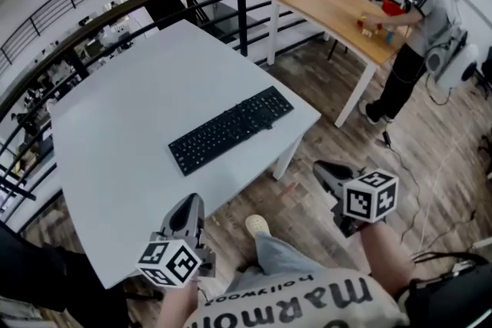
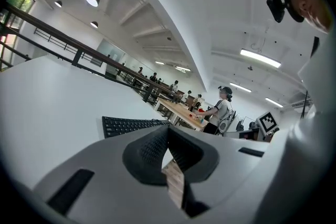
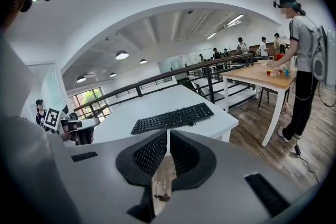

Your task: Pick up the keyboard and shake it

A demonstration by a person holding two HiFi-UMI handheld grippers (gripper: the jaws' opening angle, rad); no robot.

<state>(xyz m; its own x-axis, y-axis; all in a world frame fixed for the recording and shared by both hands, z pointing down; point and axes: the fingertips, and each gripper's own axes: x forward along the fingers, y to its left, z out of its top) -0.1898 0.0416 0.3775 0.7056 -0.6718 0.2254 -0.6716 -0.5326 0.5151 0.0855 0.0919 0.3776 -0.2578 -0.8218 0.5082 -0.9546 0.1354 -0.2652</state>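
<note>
The keyboard [image 1: 231, 129] lies at mid-frame on the surface [image 1: 123, 127], slanting toward its right corner. The left tool [image 1: 192, 201] is at lower centre-left, by the surface's near edge. The right tool [image 1: 320, 168] is at lower right, over the floor [image 1: 430, 157]. A railing [image 1: 154, 0] curves behind the surface. At upper right a person [image 1: 421, 34] stands beside a second table [image 1: 338, 11].

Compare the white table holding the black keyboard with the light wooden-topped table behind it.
The white table has a plain white top; the wooden-topped table is light brown. The white table carries a black keyboard; the wooden-topped table carries small coloured objects, handled by a standing person. Both stand on white legs.
</note>
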